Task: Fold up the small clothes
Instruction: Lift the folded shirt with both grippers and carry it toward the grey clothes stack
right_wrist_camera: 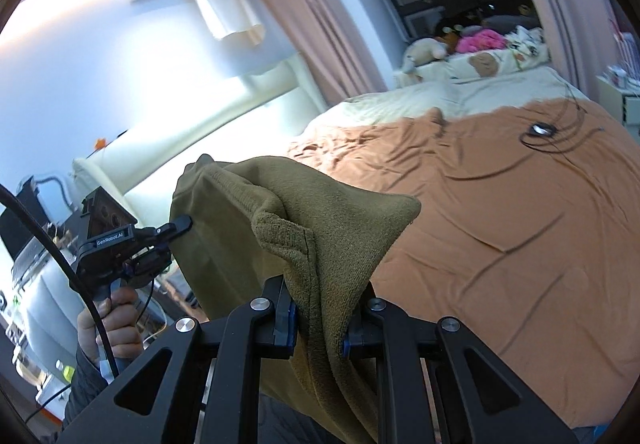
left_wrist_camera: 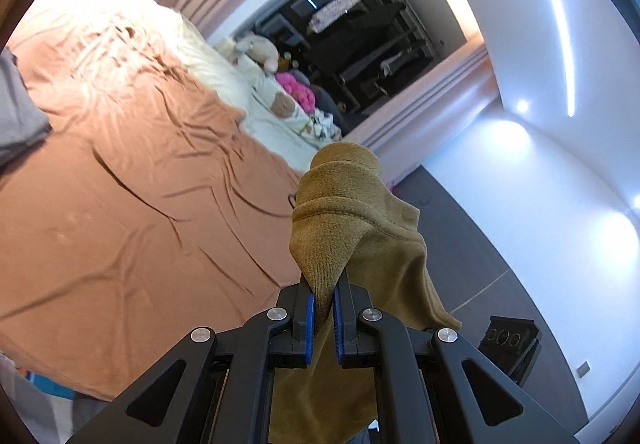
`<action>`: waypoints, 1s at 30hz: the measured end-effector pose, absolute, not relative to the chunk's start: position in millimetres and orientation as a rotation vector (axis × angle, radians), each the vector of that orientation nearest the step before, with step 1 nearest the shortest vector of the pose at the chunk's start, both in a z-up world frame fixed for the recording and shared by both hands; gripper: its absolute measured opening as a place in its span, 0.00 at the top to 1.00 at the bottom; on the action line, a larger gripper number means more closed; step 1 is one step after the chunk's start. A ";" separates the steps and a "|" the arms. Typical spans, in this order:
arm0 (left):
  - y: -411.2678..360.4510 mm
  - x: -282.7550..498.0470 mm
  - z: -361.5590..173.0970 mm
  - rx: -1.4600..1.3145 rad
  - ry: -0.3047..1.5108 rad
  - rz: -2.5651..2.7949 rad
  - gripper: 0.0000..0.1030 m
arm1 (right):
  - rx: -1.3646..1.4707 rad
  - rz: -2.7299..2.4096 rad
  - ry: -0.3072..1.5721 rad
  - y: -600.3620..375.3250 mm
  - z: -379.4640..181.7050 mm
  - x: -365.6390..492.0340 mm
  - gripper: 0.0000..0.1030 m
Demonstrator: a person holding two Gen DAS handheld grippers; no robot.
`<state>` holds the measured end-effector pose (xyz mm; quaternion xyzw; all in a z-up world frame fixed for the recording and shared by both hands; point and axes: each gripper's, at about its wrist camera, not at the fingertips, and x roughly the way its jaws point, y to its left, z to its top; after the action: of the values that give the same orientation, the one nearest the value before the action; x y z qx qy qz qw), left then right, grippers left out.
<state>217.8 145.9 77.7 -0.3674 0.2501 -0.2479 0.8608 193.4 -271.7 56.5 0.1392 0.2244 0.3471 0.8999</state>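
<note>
Olive knit garment (left_wrist_camera: 352, 228) hangs lifted, lower centre of both views, above the rust-sheeted bed (left_wrist_camera: 132, 204). Left claw (left_wrist_camera: 324, 308) clenched on one hemmed corner; right claw (right_wrist_camera: 320, 320) clenched on another. Soft, light, limp; it drapes and bunches. Ribbed hem edges look the surest hold.
</note>
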 end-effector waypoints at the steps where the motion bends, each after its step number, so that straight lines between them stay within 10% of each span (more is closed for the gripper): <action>1: 152.1 213.8 80.0 -0.766 0.522 -0.512 0.93 | 0.280 0.728 0.463 -266.3 57.9 193.3 0.88; 30: 402.2 193.1 149.1 -0.623 0.358 -0.278 0.93 | 0.021 1.017 0.426 -68.1 105.0 294.9 0.88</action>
<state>193.1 402.2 149.1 -0.3036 0.1745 -0.1356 0.9268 294.9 -68.1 105.0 0.0101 0.2023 0.4832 0.8518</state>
